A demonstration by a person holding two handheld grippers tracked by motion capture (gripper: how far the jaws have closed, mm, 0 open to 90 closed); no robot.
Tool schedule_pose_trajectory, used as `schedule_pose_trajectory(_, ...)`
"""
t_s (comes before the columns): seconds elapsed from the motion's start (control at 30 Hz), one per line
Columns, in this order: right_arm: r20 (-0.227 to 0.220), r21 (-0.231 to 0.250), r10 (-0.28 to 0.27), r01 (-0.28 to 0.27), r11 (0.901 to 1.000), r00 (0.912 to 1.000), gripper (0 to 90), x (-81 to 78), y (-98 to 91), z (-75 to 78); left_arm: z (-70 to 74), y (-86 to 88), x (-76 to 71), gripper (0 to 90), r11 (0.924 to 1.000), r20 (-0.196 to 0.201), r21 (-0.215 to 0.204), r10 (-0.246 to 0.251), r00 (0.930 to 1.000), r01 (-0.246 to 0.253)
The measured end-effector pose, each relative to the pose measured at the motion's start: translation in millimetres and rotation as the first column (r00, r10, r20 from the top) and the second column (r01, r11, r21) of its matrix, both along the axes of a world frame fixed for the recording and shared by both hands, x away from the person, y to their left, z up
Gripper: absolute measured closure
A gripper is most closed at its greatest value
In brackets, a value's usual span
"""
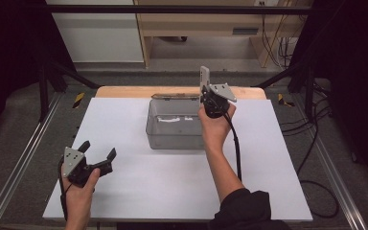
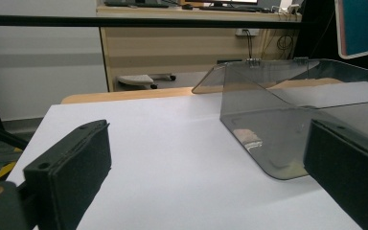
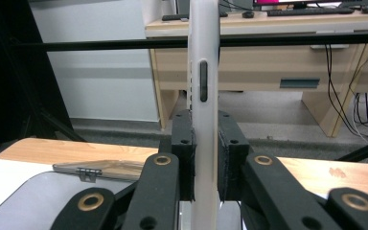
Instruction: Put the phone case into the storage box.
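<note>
Right hand-held gripper point(image 3: 205, 158) clamped on upright white phone point(image 3: 204, 72) above box point(image 1: 174, 125); left hand-held gripper point(image 1: 97, 150) apart, over surface point(image 1: 172, 182).

Clear box point(image 1: 175, 125) mid-mat, lid open toward 12. Right gripper point(image 1: 206, 91) at its 2 o'clock corner, clamping upright white slab point(image 1: 204, 78). Left gripper point(image 1: 97, 152) spread at 8.

the lower end of the white slab point(image 3: 204, 96) is hidden between the pads of the right gripper point(image 3: 205, 158), and its top is cut off by the upper edge of the right gripper view. the near right part of the clear box point(image 2: 268, 120) is covered by a jaw of the left gripper point(image 2: 211, 177) in the left gripper view. the pale items inside the box, seen from above, are too small to be identified
</note>
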State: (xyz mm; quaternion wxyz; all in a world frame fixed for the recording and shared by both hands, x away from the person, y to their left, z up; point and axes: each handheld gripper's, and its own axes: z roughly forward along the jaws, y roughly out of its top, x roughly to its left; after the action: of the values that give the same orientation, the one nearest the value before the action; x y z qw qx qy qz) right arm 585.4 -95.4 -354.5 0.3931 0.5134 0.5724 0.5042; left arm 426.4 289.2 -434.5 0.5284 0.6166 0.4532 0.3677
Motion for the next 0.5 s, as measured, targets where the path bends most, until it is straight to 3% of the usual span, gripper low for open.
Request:
schedule_pose_trajectory(0.27, -0.026, -0.017, -0.008, 0.008, 0.9998, 0.9996, 80.8, 5.3, -2.9, -6.7, -1.0, -0.1, 0.7, 2.8, 1.0, -0.005, 0.004, -0.003, 1.0, 0.003)
schedule_pose_trajectory(0.5, -0.083, -0.035, -0.023, 0.02, 0.9992, 0.9963, 80.8, 7.2, -5.9, -13.2, -0.7, -0.1, 0.4, 2.8, 1.0, -0.003, 0.006, -0.006, 1.0, 0.006)
